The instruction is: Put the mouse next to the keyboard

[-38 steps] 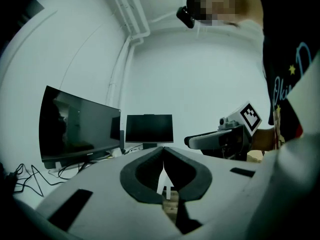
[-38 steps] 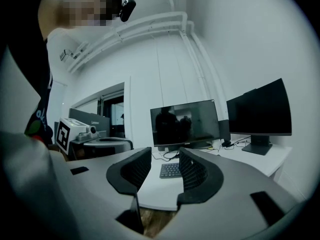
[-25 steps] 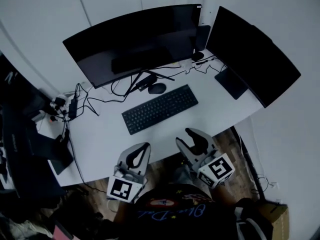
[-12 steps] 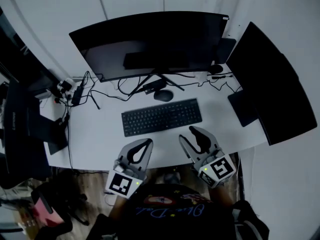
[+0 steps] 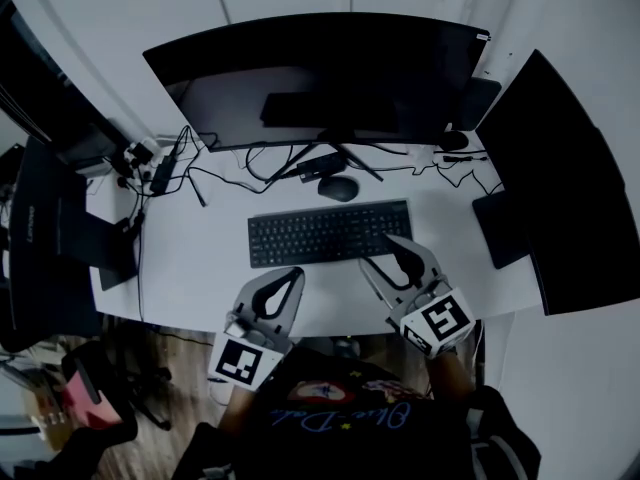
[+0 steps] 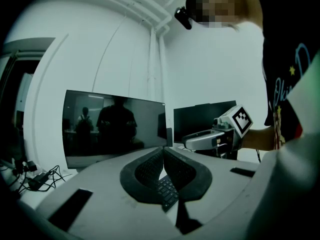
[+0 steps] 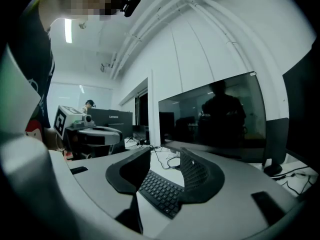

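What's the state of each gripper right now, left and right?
Left gripper: closed, holding nothing.
Right gripper: open and empty; its jaws have just opened slightly wider.

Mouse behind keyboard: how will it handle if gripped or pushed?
The mouse looks small, low and domed: probably light and stiff, though jaws might slip on its rounded shell. Lying flat on the desk, it should slide rather than roll or tip. Cables lie close; if one is its own, which I cannot tell, it could drag.
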